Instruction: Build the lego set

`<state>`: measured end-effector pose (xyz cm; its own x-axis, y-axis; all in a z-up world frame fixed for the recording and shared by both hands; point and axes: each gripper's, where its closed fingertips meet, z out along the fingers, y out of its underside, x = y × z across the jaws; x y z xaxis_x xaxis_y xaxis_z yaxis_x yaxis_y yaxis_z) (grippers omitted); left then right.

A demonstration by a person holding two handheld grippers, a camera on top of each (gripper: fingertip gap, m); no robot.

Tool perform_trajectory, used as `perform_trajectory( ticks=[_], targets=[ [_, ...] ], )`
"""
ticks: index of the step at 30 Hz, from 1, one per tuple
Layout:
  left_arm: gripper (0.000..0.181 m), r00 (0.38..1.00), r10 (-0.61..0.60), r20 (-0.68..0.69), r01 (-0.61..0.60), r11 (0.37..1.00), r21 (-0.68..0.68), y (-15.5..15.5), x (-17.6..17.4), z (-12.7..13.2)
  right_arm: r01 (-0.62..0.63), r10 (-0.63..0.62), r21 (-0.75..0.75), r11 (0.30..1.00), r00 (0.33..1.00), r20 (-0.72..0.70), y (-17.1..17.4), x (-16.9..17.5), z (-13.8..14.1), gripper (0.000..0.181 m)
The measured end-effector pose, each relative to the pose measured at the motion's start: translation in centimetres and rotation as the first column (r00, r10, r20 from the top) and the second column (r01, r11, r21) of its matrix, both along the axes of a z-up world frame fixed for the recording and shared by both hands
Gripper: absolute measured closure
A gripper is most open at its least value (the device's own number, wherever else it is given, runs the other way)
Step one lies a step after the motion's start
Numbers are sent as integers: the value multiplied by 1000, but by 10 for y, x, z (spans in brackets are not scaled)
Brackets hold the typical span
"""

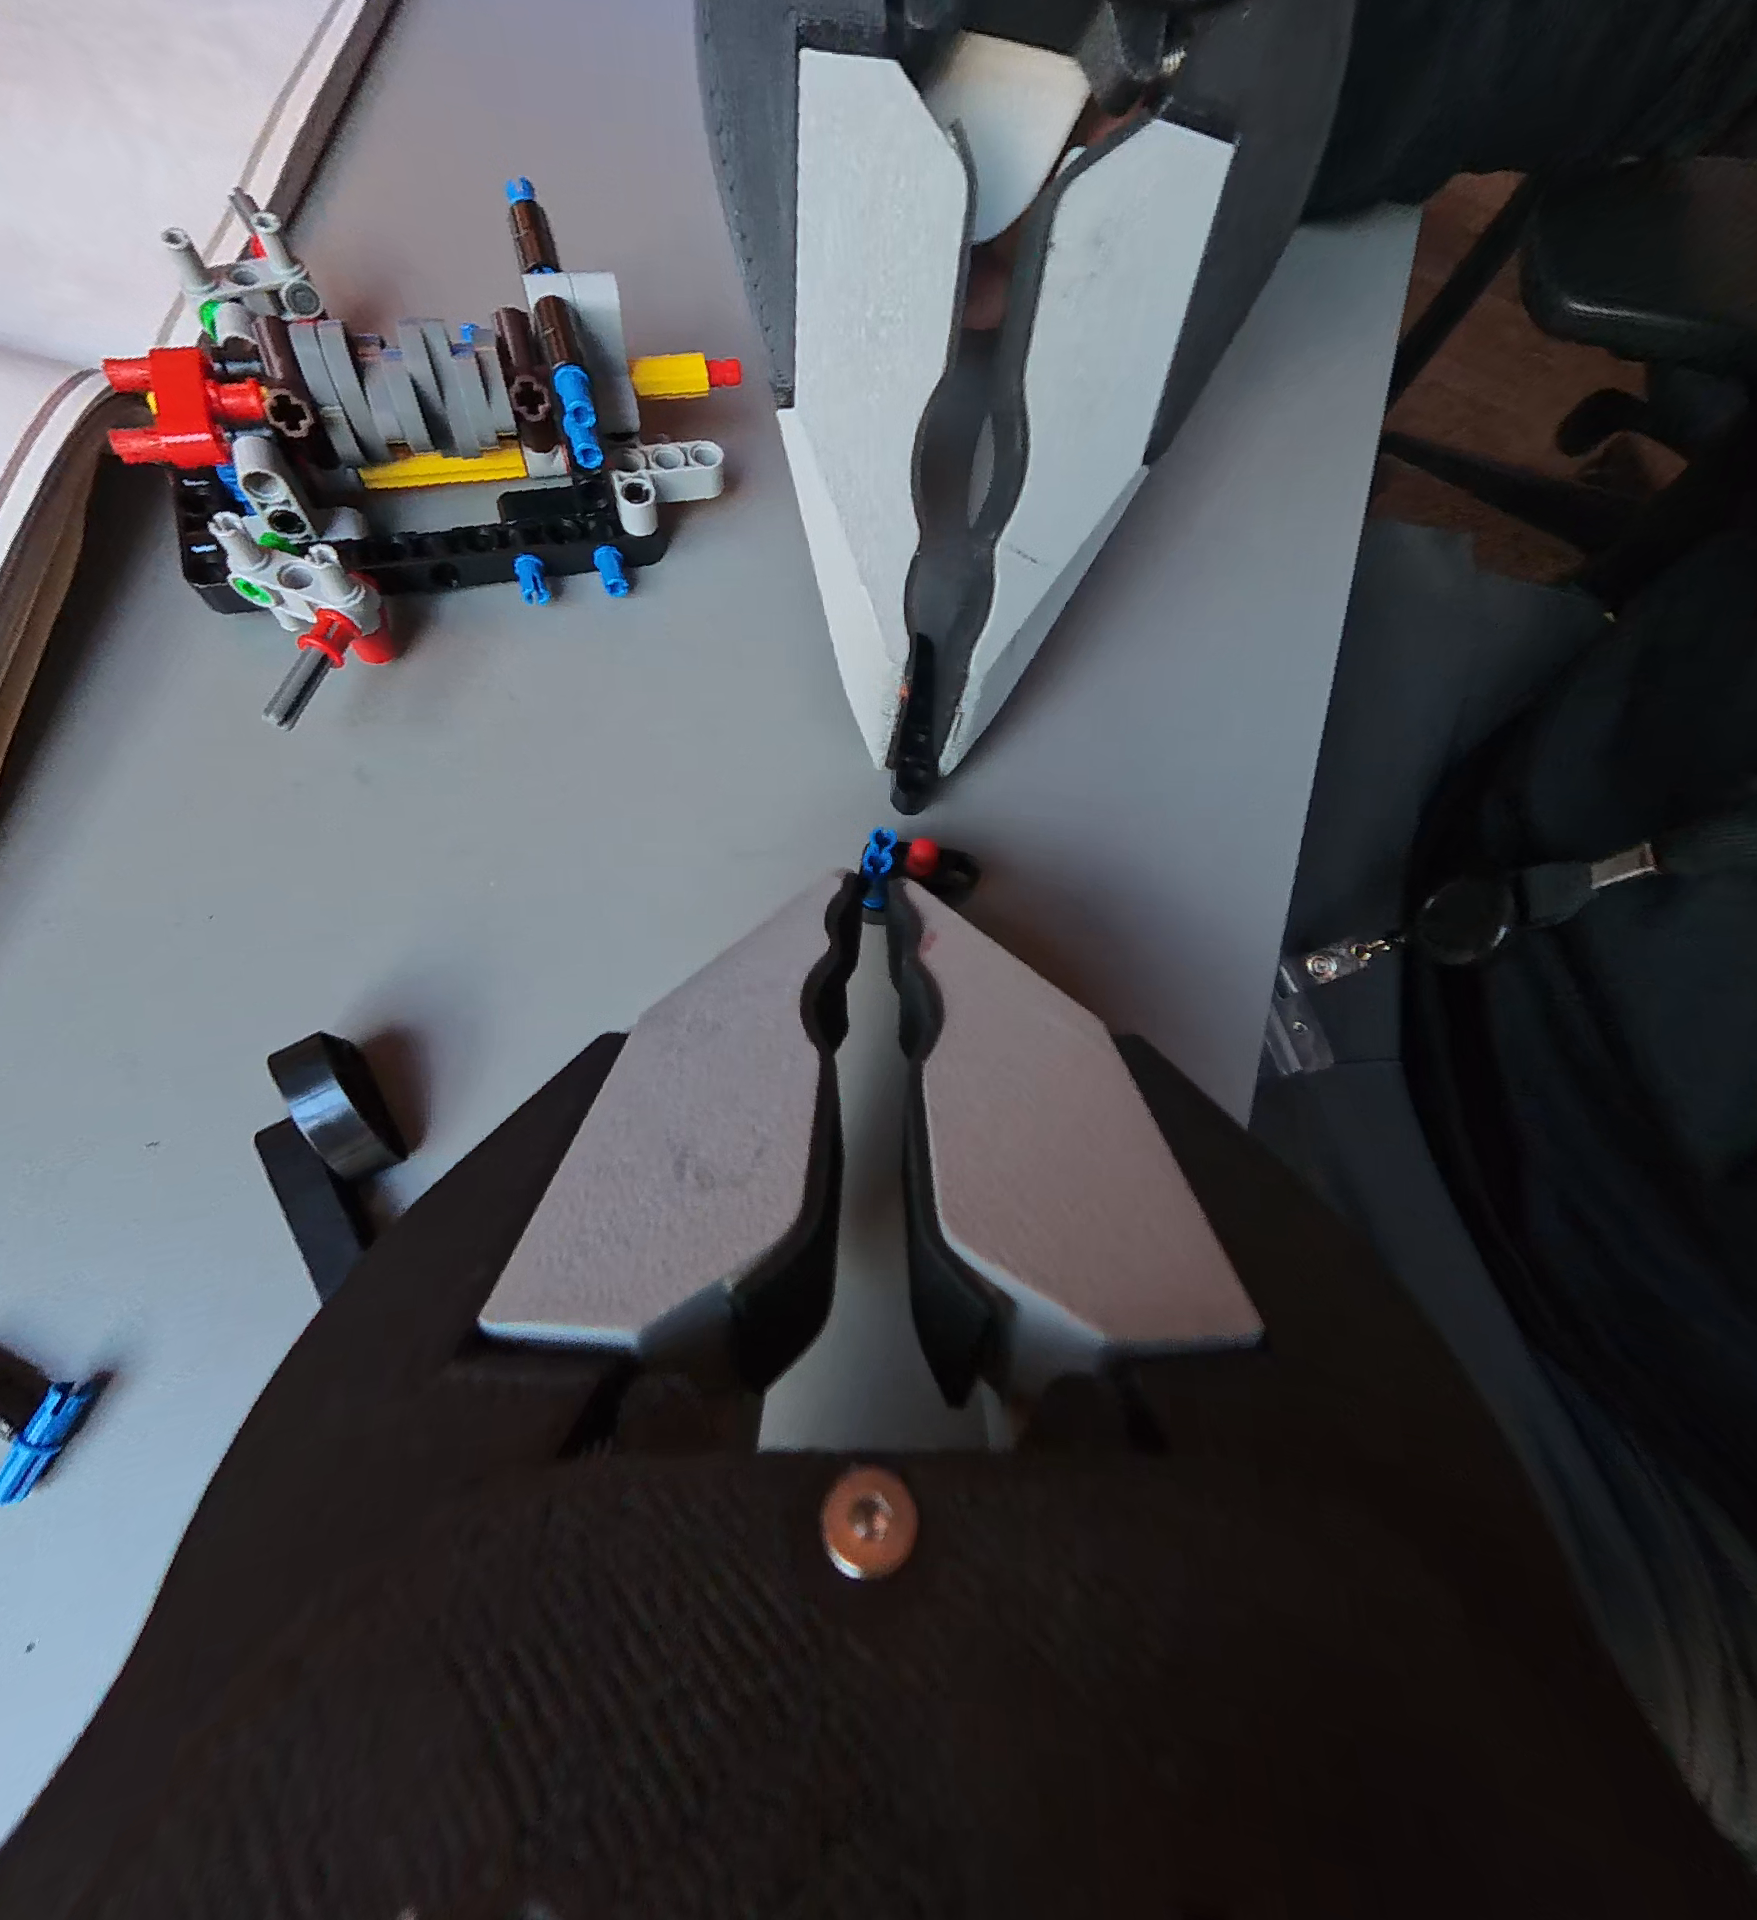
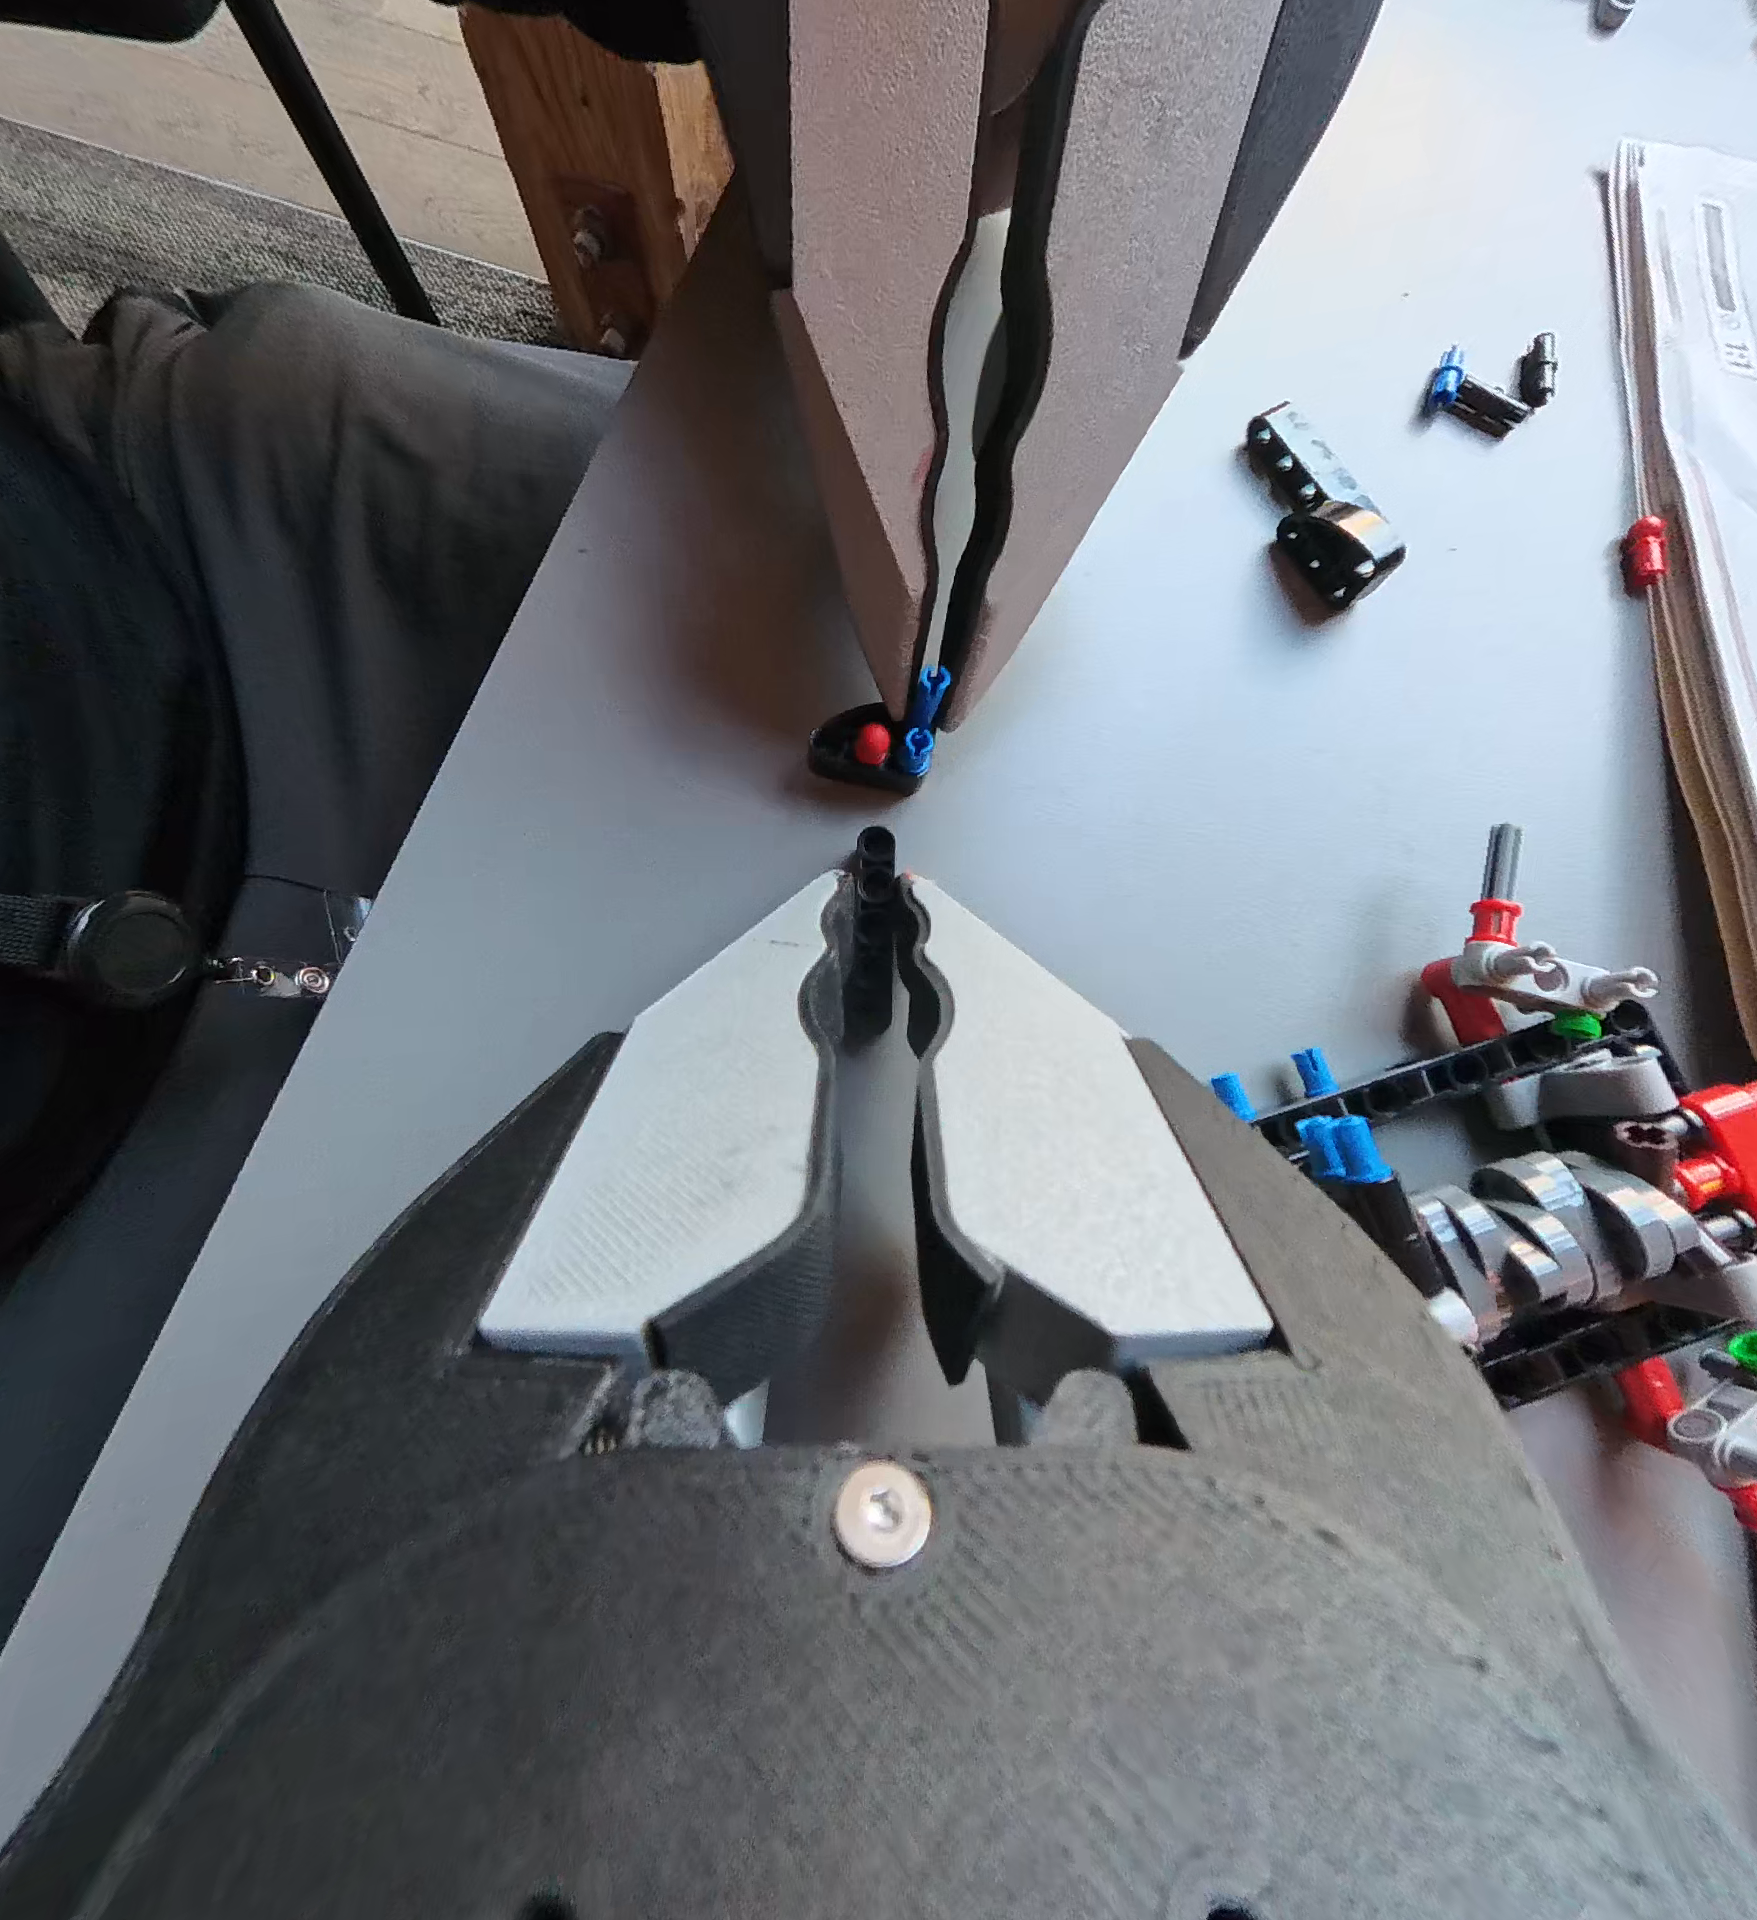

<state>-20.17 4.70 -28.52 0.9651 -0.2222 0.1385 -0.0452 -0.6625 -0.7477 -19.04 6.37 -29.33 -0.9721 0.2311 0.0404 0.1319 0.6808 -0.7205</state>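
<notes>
Table [image 1: 438, 883] carries the half-built lego model [image 1: 406, 436] at ten o'clock, parked clear of the working zone. Right gripper [image 2: 879, 883], clamped on a black beam [image 2: 874, 914], faces the left gripper [image 1: 879, 894], clamped on a blue-pinned black plate [image 2: 869, 748], apparently so the parts align for joining.

I take this for an office or lab desk: a plain grey table [image 2: 1113, 727] on a wooden leg [image 2: 583, 156]; grey carpet [image 2: 126, 229] below; a black chair frame [image 2: 313, 135]; a badge reel [image 2: 131, 948] at the person's waist by the table's edge.
</notes>
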Motion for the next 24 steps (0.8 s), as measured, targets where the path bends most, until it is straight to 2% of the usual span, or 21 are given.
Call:
perform_trajectory(
  ticks=[10,15,24],
  targets=[
    [179,1000,-16,-21,16,1000,3,10,6,-1,64,-58,-151,986,997,45,-7,-7,35,177],
    [178,998,-35,-51,36,999,10,16,9,-1,53,-53,-65,996,999,10,-8,-6,27,176],
    [178,997,-19,-71,20,1000,14,16,9,-1,77,-76,-14,997,996,37,-6,-5,23,176]
  ],
)
